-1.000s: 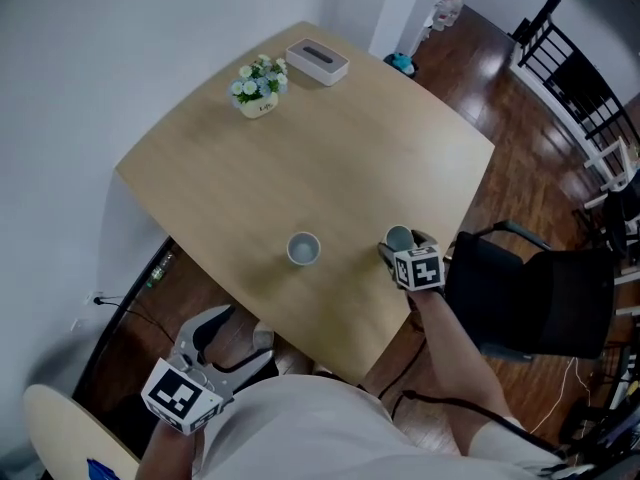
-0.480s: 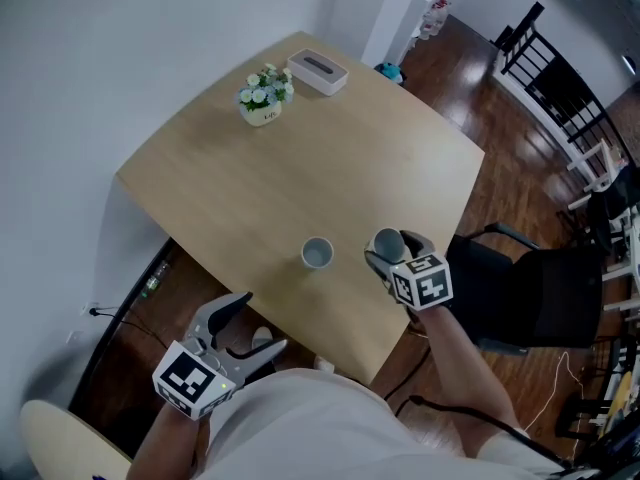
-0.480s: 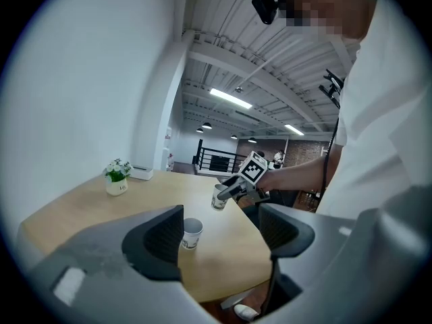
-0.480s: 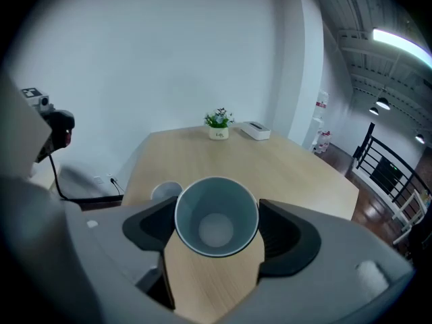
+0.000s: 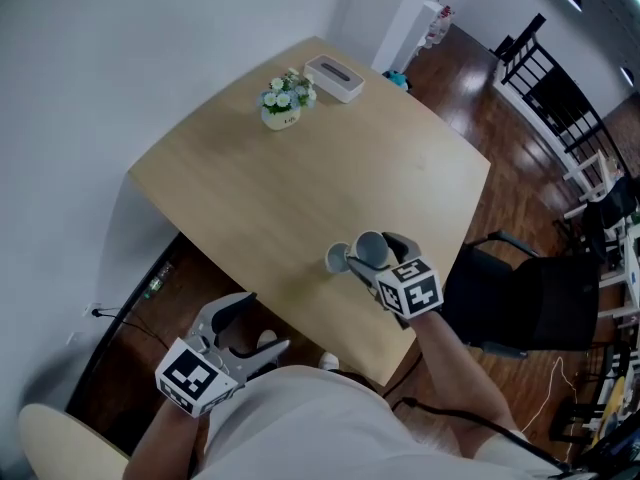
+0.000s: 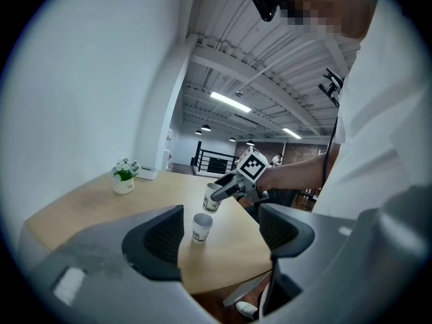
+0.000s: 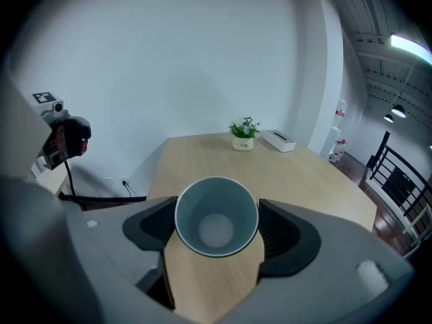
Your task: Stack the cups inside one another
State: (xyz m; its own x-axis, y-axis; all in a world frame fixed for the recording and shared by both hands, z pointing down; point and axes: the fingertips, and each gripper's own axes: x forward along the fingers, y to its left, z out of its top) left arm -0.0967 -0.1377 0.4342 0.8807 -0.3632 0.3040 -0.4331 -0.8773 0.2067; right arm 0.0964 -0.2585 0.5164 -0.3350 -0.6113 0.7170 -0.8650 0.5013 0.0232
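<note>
A white paper cup (image 5: 337, 259) stands upright on the wooden table (image 5: 300, 178) near its front edge. My right gripper (image 5: 376, 254) is shut on a second paper cup (image 5: 371, 249), held tilted in the air just right of the standing one. In the right gripper view that held cup (image 7: 216, 216) fills the space between the jaws, mouth toward the camera. The left gripper view shows the standing cup (image 6: 201, 227) and the held cup (image 6: 213, 198) just above and beyond it. My left gripper (image 5: 249, 326) hangs open and empty below the table's front edge.
A small flower pot (image 5: 283, 103) and a white box (image 5: 334, 77) sit at the table's far corner. A black chair (image 5: 530, 298) stands to the right of the table, and a white wall runs along the left.
My right gripper has lifted its cup off the table and carried it left, close to the standing cup. The left gripper has come up slightly.
</note>
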